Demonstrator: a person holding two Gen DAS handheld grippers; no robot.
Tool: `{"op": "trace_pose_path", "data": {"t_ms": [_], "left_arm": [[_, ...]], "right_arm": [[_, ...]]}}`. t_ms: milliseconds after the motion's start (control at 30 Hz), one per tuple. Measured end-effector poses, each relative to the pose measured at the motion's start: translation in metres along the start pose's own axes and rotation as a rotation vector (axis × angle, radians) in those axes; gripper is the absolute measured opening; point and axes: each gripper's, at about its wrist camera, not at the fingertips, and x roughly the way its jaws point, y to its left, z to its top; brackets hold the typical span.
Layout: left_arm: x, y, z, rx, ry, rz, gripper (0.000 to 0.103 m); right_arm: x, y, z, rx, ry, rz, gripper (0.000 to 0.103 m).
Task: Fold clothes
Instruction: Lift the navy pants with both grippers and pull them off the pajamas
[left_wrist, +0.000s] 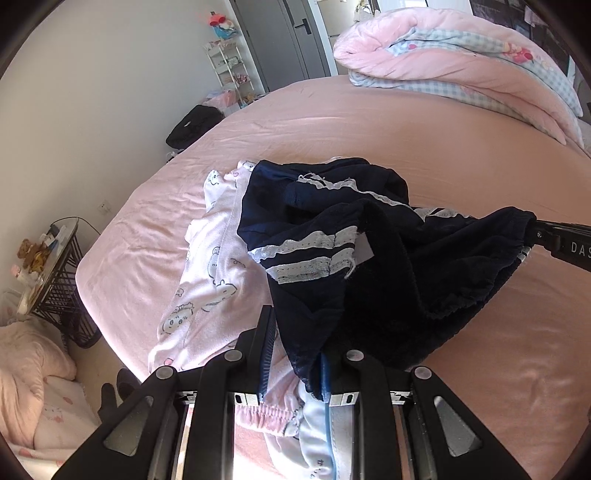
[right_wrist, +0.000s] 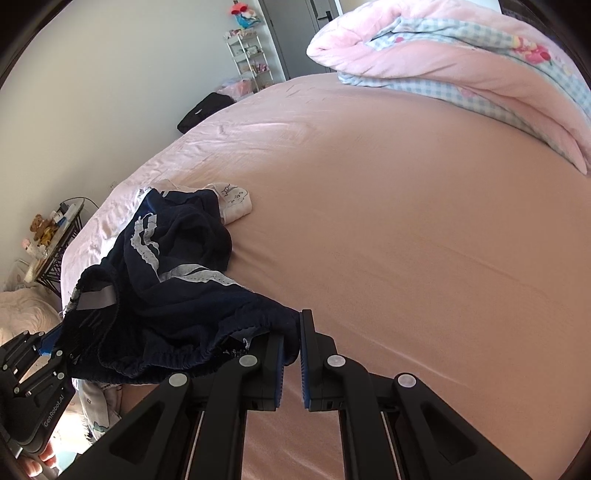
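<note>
On the pink bed (left_wrist: 332, 122), the left wrist view shows the left gripper (left_wrist: 295, 354) pinching the near edge of the navy lace-trimmed garment (left_wrist: 369, 266), which lies partly over white printed pyjamas (left_wrist: 218, 273). In the right wrist view, the right gripper (right_wrist: 291, 354) is clamped on the garment's gathered waistband (right_wrist: 258, 321), the cloth trailing left toward the bed's edge.

Two matte black handheld grippers. Left gripper (left_wrist: 295, 354): four angular black linkage bars with round silver pivot caps, triangular cut-outs near the lower frame edge, bright metal rails between, blue ribbed pads on the fingers (left_wrist: 266, 343). Right gripper (right_wrist: 293, 354): same black bars, silver caps, blue ribbed fingers (right_wrist: 306, 354). White lettering "GenRobot.AI" on the left gripper's body at lower left of the right wrist view; small screws nearby. White letters "DAS" at right edge of the left wrist view.
</note>
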Motion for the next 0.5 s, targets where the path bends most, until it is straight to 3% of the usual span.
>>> {"op": "trace_pose_path", "data": {"t_ms": [200, 500], "left_arm": [[-0.004, -0.031, 0.009, -0.021, 0.006, -0.094, 0.018], [-0.029, -0.095, 0.026, 0.095, -0.062, -0.206, 0.018]], "right_arm": [[-0.032, -0.010, 0.001, -0.072, -0.062, -0.090, 0.004], [-0.063, -0.072, -0.014, -0.038, -0.058, -0.231, 0.004]]}}
